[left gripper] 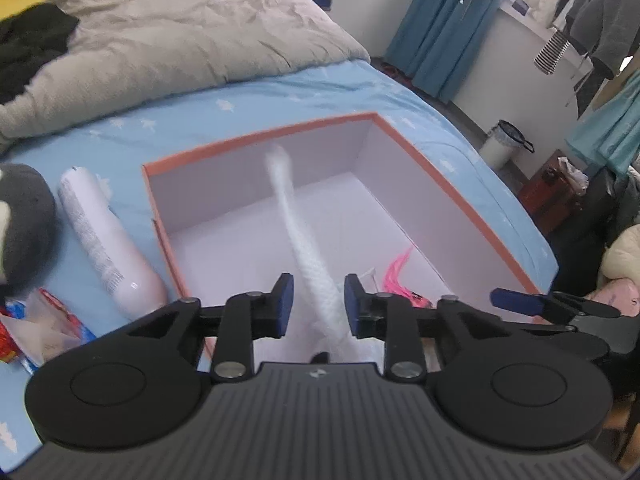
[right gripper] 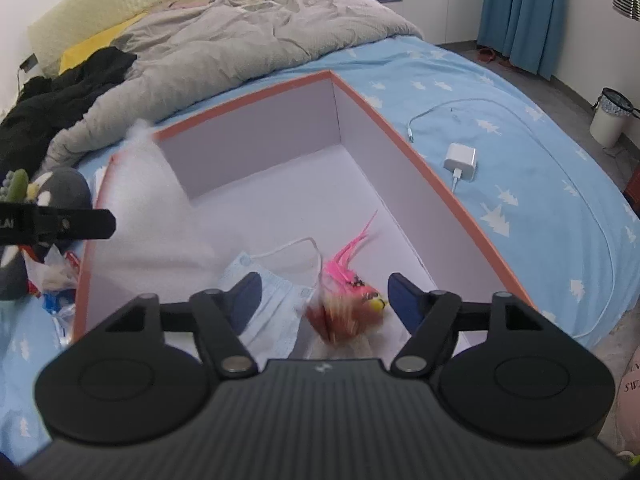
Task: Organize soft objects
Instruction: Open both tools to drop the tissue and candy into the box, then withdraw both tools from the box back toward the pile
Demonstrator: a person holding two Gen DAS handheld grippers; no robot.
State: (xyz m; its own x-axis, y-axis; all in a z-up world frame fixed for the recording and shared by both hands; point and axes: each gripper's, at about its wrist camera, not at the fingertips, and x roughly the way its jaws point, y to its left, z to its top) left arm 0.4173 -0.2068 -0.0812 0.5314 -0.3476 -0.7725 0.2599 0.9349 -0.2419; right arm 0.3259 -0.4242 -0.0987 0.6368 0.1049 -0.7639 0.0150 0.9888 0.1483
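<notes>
surface: blue bedsheet [right gripper: 500, 128] | on it: orange-rimmed box [right gripper: 400, 152] | room: bedroom, blue curtains [right gripper: 520, 12]

The box [right gripper: 400, 148] has an orange rim and white inside, the sheet [right gripper: 520, 184] is light blue with white trees, the feathers [right gripper: 352, 256] are pink

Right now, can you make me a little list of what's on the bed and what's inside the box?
Surface: bed with blue star-print sheet
Box: open, orange-rimmed box, white inside
In box: face mask, pink feather toy
White fluffy strip: blurred white fluffy strip over the box, between the left gripper fingers
Left gripper: open, pads not pressing
Right gripper: right gripper open above the feather toy
Beside box: white bottle, grey plush, white charger
Far end: grey duvet
</notes>
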